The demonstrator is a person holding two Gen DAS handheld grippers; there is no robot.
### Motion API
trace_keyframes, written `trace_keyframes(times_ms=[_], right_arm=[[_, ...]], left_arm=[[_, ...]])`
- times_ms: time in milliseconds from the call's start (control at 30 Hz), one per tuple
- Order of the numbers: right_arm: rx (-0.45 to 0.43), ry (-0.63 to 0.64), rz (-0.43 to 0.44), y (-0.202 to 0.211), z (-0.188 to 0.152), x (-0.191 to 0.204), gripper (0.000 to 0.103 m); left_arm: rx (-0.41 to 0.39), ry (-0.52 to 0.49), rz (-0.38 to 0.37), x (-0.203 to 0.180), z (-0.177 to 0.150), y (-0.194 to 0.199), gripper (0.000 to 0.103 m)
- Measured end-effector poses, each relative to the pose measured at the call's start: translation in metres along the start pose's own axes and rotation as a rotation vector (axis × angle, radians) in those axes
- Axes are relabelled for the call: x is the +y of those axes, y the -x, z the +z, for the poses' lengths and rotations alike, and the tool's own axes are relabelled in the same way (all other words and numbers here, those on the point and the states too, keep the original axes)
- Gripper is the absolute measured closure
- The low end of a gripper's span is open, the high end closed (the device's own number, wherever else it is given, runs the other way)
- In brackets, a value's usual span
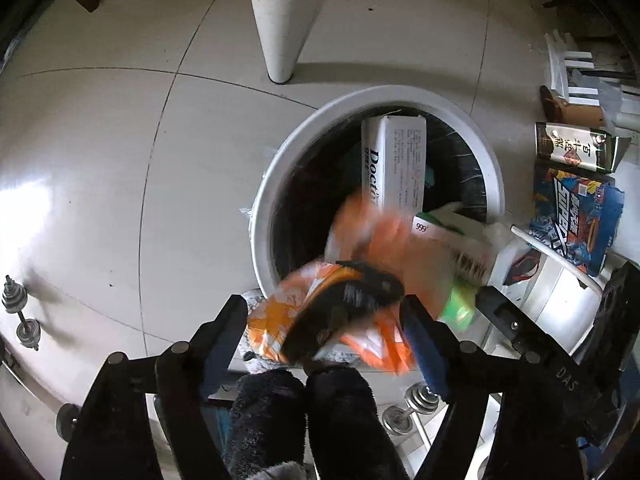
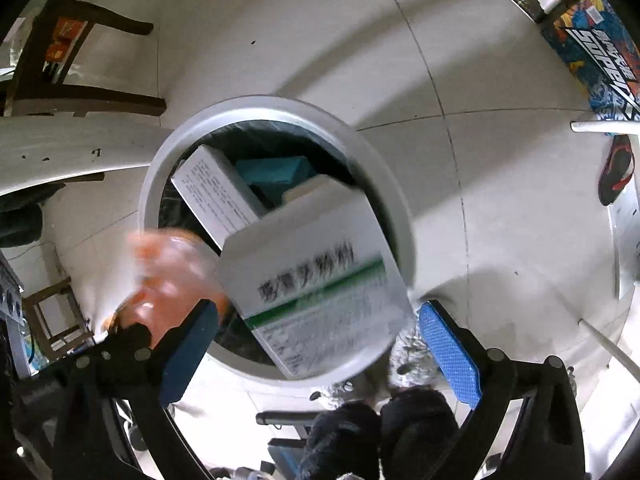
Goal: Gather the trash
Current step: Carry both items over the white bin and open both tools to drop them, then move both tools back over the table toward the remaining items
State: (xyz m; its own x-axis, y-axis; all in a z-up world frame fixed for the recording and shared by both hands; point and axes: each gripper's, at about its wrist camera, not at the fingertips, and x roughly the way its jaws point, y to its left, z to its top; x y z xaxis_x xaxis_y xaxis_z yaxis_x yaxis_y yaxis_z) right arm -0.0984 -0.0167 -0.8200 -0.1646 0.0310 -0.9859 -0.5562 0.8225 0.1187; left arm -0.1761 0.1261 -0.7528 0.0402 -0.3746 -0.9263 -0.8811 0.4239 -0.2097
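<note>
A white round bin with a black liner stands on the tiled floor, right under both grippers. Inside it lie a white "Doctor" box and a teal item. My left gripper is open above the bin's near rim. Between its fingers is a blurred orange wrapper, and the pads are not pressing on it. My right gripper is open wide over the bin. A blurred white and green box hangs loose between its blue pads.
A white table leg stands behind the bin. A blue snack bag and a dark packet lie on the floor to the right. Small dumbbells, a wooden chair and a shoe are nearby. A person's dark fuzzy feet are below.
</note>
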Motion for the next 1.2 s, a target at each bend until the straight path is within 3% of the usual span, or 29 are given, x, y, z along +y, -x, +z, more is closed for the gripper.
trace_keyframes(times_ms=[33, 100, 233, 533, 700, 1200], right_arm=[[-0.002, -0.002, 0.001, 0.001, -0.001, 0.003, 0.001], [-0.014, 0.004, -0.005, 0.005, -0.005, -0.002, 0.001], [-0.049, 0.024, -0.038, 0.021, -0.013, -0.025, 0.001], [-0.144, 0.149, -0.204, 0.105, -0.043, -0.001, 0.001], [-0.156, 0.195, -0.239, 0.176, -0.073, 0.022, 0.001], [-0.243, 0.207, -0.191, 0.403, -0.166, 0.069, 0.001]], left_arm=[[-0.002, -0.001, 0.004, 0.005, 0.0, -0.002, 0.02], [-0.014, -0.009, 0.027, 0.005, -0.005, 0.004, 0.003], [-0.056, -0.024, 0.104, 0.016, -0.016, 0.015, 0.003], [-0.186, -0.078, 0.24, 0.003, -0.071, 0.078, 0.003], [-0.226, -0.107, 0.227, -0.01, -0.114, 0.14, 0.003], [-0.375, -0.174, 0.165, -0.05, -0.206, 0.341, 0.003]])
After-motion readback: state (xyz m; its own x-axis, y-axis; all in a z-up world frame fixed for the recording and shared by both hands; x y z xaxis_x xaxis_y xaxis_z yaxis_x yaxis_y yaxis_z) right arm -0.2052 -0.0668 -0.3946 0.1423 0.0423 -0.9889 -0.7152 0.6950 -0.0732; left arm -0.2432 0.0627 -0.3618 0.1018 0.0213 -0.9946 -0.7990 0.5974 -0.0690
